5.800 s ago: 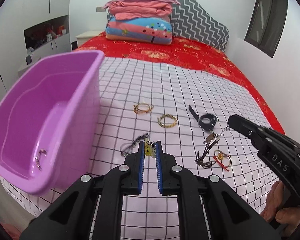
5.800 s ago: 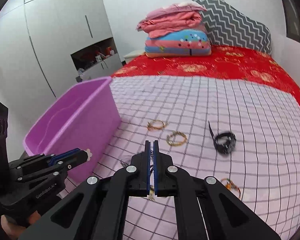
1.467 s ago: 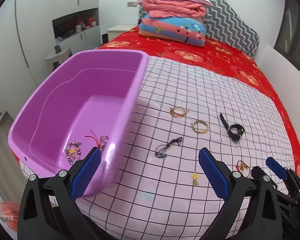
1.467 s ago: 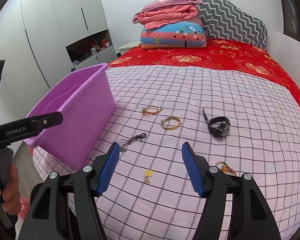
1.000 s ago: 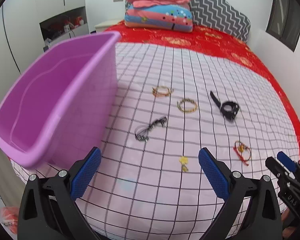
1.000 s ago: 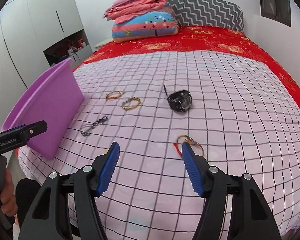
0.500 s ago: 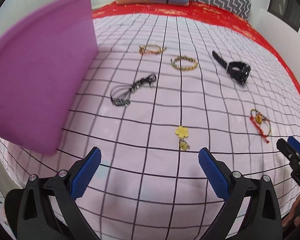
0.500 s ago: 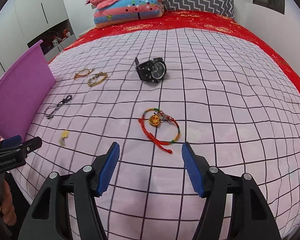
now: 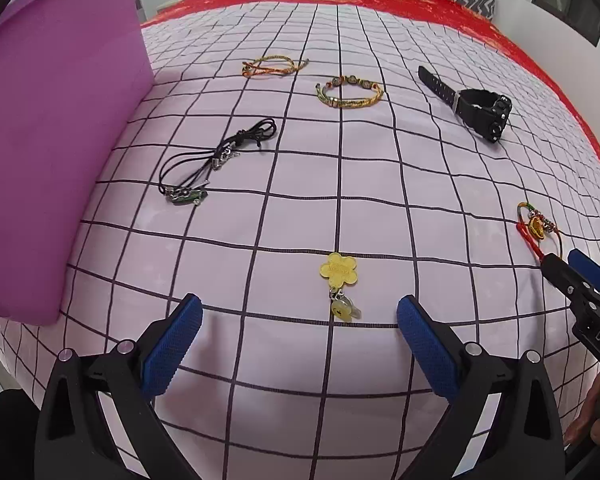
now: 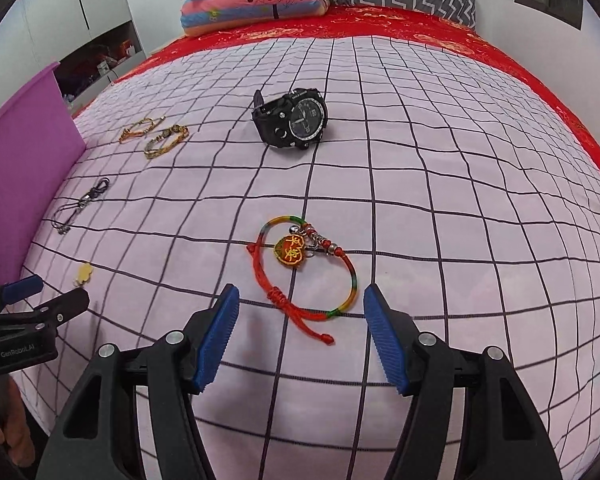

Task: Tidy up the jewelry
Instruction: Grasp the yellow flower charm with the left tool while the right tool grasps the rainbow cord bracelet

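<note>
- My left gripper (image 9: 298, 320) fills the bottom of the left wrist view with its blue-padded jaws spread wide and nothing between the pads; the yellow flower-shaped charm with a small gold pendant (image 9: 339, 280) lies on the sheet just above the gap, touching neither pad.
- My right gripper (image 10: 300, 320) sits at the bottom of the right wrist view, jaws likewise parted and empty; the red cord bracelet with a multicoloured band and a red-and-gold charm (image 10: 300, 264) lies in the centre of that frame, its lower loop reaching down between the fingertips, apart from both.
- All of this rests on the pale lilac bedsheet with a dark grid (image 9: 380, 184); the purple plastic tub (image 9: 56, 128) stands along the left edge of the left view.
- In the left view, the black cord necklace with metal bits (image 9: 216, 160) lies centre left near the tub; the thin orange woven bracelet (image 9: 272, 66) and the gold beaded bracelet (image 9: 350, 92) sit at the upper middle; the black wristwatch (image 9: 472, 104) is at the upper right.
</note>
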Motion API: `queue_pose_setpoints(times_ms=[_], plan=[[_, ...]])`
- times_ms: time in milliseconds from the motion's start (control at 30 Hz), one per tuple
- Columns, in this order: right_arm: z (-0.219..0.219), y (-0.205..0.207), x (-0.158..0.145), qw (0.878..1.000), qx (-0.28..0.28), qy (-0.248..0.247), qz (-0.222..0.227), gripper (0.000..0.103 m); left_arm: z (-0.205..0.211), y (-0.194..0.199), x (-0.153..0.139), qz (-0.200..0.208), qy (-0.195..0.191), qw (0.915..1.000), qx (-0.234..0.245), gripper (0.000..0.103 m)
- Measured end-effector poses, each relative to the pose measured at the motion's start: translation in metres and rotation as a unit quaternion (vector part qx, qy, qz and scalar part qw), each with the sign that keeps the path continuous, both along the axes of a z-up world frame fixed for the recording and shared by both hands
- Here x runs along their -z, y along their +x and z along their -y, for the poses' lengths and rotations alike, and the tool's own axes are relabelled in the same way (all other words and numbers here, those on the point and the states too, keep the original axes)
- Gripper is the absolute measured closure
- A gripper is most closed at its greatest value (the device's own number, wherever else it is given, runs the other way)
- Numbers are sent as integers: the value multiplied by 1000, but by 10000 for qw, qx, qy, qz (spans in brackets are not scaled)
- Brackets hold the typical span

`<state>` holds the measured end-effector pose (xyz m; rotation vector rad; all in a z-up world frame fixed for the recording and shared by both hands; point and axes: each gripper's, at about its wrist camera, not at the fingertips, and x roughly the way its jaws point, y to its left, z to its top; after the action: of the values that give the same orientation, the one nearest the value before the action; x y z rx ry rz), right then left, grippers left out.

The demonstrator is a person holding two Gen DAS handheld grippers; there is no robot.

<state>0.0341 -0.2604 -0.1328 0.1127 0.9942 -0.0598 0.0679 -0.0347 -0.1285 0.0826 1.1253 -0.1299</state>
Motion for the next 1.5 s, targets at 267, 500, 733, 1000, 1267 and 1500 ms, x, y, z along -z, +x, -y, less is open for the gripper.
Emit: queue_pose_setpoints(times_ms=[267,500,733,1000,1267,1500], plan=[[0,10,13,9998,-67,-98,-127,41,1,8,9,-89,24,9999,-42,7],[1,17,16,9998,-61,-166,-35,41,4,12,14,-59,-60,9999,-76,6],[-5,20,18,9991,-142,-386,38,43,7,13,16,119,-85,9999,-21,7],[-19,18,17,9984,-318,-469,57,74,11,4,11,133,-228,9995,169,35],[-20,16,15,9990,-340,-278,33,96,25,-4,4,1,-435,9976,530,93],[-12,1,6,9996,-195,201,21,96,20,-13,-5,-101,-704,9958,582,93]])
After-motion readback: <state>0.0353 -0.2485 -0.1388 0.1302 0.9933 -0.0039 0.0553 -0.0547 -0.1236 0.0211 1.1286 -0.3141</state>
